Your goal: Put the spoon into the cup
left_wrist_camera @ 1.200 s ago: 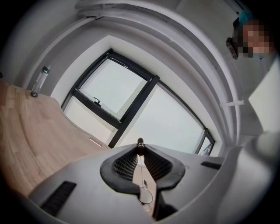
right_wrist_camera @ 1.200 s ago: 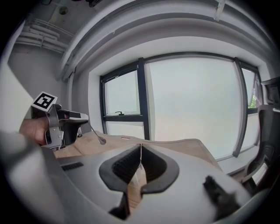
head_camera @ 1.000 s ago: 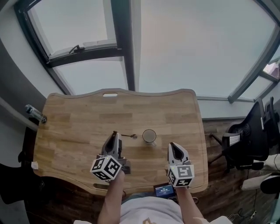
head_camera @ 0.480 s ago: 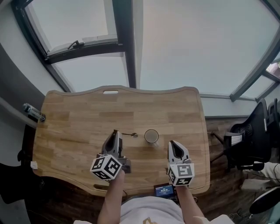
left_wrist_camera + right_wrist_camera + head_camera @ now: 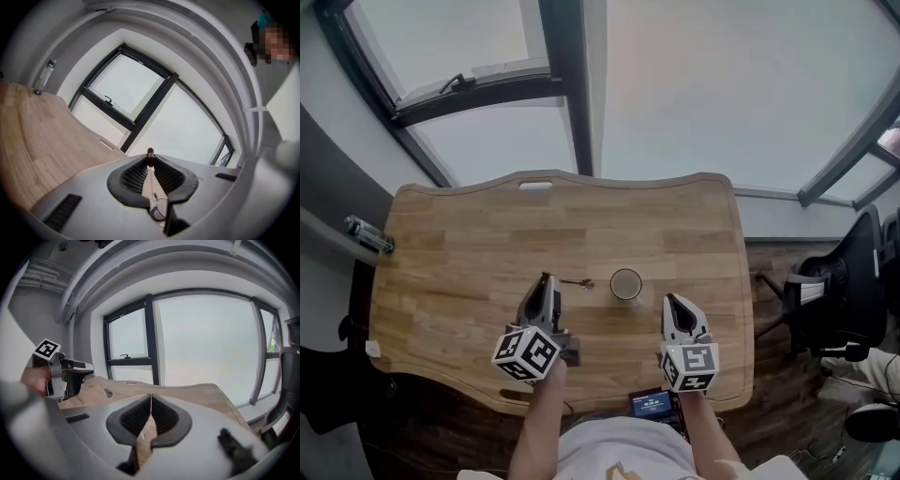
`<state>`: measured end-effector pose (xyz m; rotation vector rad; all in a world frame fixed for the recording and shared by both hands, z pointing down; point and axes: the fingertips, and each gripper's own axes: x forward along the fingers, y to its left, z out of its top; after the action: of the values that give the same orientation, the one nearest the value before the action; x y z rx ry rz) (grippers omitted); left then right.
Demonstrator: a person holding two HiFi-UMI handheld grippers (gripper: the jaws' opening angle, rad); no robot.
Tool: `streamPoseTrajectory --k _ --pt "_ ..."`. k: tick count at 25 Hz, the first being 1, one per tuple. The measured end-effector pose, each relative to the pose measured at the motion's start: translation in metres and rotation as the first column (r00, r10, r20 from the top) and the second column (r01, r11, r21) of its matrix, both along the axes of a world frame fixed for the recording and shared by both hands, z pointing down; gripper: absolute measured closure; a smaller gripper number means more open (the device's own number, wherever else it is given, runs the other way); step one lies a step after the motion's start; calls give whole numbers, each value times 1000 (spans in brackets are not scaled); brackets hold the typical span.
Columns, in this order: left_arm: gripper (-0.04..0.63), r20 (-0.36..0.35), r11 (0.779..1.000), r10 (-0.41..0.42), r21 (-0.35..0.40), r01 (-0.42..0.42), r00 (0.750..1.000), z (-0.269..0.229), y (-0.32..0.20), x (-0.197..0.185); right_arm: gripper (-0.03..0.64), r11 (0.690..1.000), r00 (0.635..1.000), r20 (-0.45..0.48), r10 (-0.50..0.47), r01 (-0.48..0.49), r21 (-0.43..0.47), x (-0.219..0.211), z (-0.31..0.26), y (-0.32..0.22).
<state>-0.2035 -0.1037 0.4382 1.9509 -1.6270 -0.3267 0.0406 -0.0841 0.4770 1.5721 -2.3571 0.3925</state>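
A small metal spoon (image 5: 577, 282) sticks out sideways from my left gripper (image 5: 547, 278), which is shut on the end of its handle. The spoon's bowl (image 5: 589, 283) points right, towards the cup (image 5: 625, 283), and stops a little short of it. The cup is round and stands upright in the middle of the wooden table (image 5: 469, 244). In the left gripper view the handle's dark tip (image 5: 150, 151) shows pinched between the pads. My right gripper (image 5: 672, 301) is to the right of the cup and nearer to me, shut and empty. The right gripper view shows the left gripper (image 5: 70, 372) with the spoon's bowl (image 5: 108, 393) beside it; the cup is hidden there.
A bottle (image 5: 366, 232) lies at the table's left edge. A small device with a lit screen (image 5: 652, 405) sits at the near edge by the person's body. A dark office chair (image 5: 839, 300) stands to the right of the table. Large windows lie beyond the far edge.
Both grippers have come slightly lower over the table and the picture has shifted a little. The spoon stays in the left gripper, and the cup has not moved.
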Motion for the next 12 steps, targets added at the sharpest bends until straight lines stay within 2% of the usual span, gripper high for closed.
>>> streamPoseTrajectory --k 12 --pt "545 -10 998 20 -57 -21 1000 28 -7 16 584 999 1000 -12 -15 15 -40 4 17 -4"
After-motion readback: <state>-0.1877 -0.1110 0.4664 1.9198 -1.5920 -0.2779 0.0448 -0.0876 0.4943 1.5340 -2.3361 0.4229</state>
